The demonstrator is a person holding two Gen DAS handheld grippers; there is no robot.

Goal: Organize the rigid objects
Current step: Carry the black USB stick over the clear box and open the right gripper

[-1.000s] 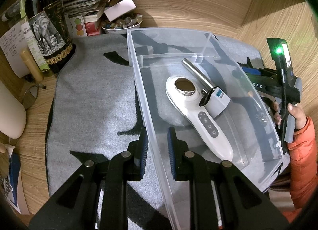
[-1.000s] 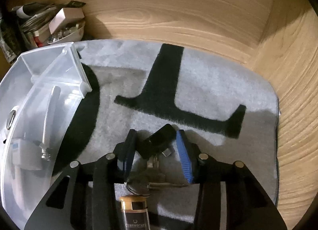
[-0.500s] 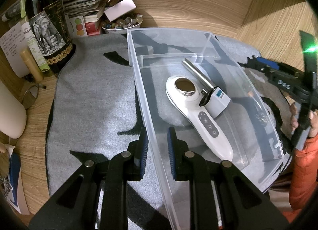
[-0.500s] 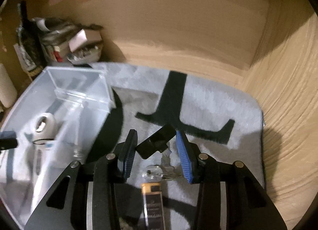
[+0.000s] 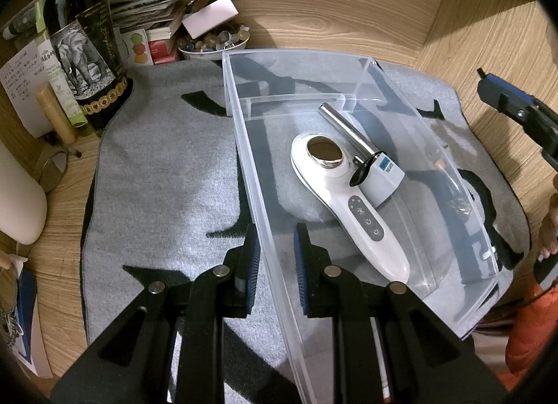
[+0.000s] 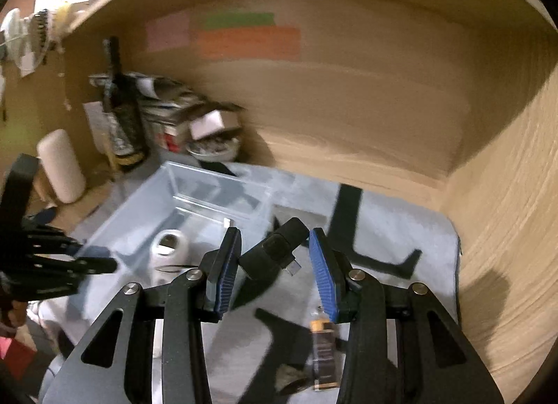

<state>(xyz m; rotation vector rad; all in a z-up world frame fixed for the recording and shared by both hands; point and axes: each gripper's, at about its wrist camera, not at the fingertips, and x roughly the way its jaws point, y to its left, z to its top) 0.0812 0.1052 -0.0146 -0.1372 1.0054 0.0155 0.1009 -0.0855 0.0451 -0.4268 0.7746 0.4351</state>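
Observation:
A clear plastic bin (image 5: 352, 55) lies on the grey mat; it also shows in the right wrist view (image 6: 216, 181). Inside lie a white handheld device (image 5: 352, 208) and a silver stick with a white block (image 5: 362, 156). My left gripper (image 5: 277, 250) is shut on the bin's left wall (image 5: 258, 208). My right gripper (image 6: 275, 261) is shut on a black car key (image 6: 275, 254) and holds it in the air above the mat, right of the bin. A key ring and a gold-and-black tag (image 6: 322, 351) dangle below it.
A dark bottle with an elephant label (image 5: 83, 41), papers, boxes and a bowl of small items (image 5: 212, 43) crowd the back left. A white cylinder (image 5: 17, 198) stands at the left. Wooden walls close the back and the right.
My right gripper has lifted the key off the mat and carried it up and toward the bin. My left gripper has not moved.

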